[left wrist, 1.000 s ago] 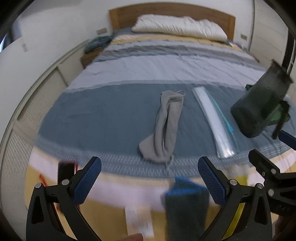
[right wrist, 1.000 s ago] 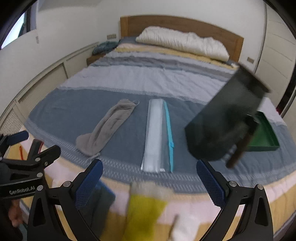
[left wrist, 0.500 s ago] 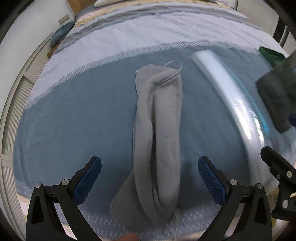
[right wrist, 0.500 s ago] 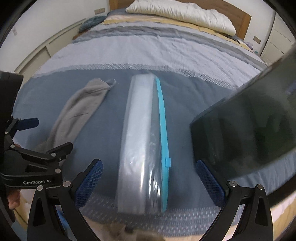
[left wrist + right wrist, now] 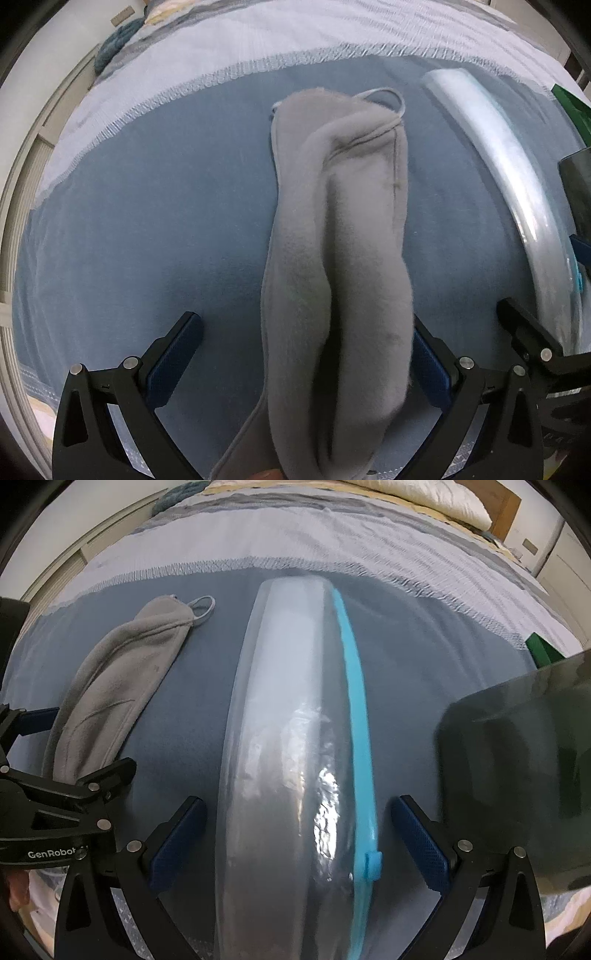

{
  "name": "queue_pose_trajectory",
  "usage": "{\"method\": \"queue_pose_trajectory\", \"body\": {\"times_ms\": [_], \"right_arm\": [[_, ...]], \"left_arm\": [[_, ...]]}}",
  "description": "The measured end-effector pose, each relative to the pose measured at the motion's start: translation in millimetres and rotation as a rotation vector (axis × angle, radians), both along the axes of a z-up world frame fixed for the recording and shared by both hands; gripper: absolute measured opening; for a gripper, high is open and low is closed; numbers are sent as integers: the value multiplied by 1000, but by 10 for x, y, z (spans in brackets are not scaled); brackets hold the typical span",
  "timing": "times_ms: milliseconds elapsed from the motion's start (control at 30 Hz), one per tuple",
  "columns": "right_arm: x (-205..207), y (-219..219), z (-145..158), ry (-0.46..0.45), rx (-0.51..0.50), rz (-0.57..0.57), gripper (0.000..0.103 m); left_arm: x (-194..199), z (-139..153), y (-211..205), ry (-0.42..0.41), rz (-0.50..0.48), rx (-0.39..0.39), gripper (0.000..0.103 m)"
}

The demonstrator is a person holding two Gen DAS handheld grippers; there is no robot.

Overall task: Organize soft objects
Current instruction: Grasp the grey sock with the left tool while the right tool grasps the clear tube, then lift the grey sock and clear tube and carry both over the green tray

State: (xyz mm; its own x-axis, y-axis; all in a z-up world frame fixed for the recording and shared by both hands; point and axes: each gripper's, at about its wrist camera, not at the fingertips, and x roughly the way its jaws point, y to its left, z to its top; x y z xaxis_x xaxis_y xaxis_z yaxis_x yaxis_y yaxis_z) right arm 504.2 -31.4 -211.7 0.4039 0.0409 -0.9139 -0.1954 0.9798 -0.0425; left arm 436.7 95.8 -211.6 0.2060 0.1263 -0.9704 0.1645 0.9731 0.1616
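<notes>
A long grey fleece cloth (image 5: pixel 340 258) with a small hanging loop lies lengthwise on the blue bed cover (image 5: pixel 147 229). My left gripper (image 5: pixel 306 354) is open, its blue pads either side of the cloth's near end. A clear plastic zip bag (image 5: pixel 291 760) with a light blue zipper strip (image 5: pixel 356 709) lies parallel to the right of the cloth (image 5: pixel 110 686). My right gripper (image 5: pixel 299 834) is open, straddling the bag's near end. The bag also shows in the left wrist view (image 5: pixel 509 177).
A dark translucent object (image 5: pixel 517 768) fills the right side of the right wrist view, close to the camera. A green tray (image 5: pixel 543 650) lies beyond it on the bed. A white pillow (image 5: pixel 424 498) and wooden headboard are at the far end.
Both grippers have moved forward and down from beyond the bed's foot to just over the bed. The left now straddles the grey cloth, the right the zip bag. Both stayed open.
</notes>
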Motion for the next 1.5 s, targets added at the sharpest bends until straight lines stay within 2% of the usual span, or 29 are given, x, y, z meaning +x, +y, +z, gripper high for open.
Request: {"method": "queue_pose_trajectory", "body": {"times_ms": [100,267,333,400,433,500,533,567,633,667,700,733,800,900,1000,1200,1500], "right_arm": [[41,80,-71,37,-9,10,103],[111,159,-169,25,-17,40,99],[90,169,-171,15,-17,45,91],[47,204,-145,2,-16,58,72],[39,230,-139,-6,-14,67,66],[42,271,-141,-12,-9,82,46],[43,291,-135,-20,-9,88,42],[39,303,-135,-26,-7,90,36],[31,316,-120,-39,-1,95,20],[24,328,-119,-42,2,98,12],[12,333,-115,-43,10,101,9],[15,340,-122,-46,16,103,8],[10,347,-122,-52,23,106,6],[82,259,-99,-65,42,100,5],[26,211,-36,-83,63,93,5],[-275,-37,282,-147,85,81,5],[-609,-290,725,-199,128,70,5]], "left_arm": [[82,-19,50,12,2,-4,102],[207,-24,27,9,-20,29,102],[229,-6,26,3,-19,25,102],[218,0,35,-4,-21,20,102],[216,2,52,-8,-24,15,100],[105,7,19,-12,-37,3,90],[98,26,6,-14,-46,-3,87],[90,48,-44,-15,-55,-6,78],[78,97,-120,-15,-73,-25,58],[71,122,-153,-17,-81,-32,42],[73,150,-183,-21,-85,-29,25],[80,175,-207,-27,-85,-25,18],[93,200,-237,-32,-90,-6,14],[74,233,-312,-55,-100,21,13],[38,272,-349,-64,-86,9,13],[-156,310,-340,-111,-83,3,13],[-292,568,-462,-147,-91,-11,13]]}}
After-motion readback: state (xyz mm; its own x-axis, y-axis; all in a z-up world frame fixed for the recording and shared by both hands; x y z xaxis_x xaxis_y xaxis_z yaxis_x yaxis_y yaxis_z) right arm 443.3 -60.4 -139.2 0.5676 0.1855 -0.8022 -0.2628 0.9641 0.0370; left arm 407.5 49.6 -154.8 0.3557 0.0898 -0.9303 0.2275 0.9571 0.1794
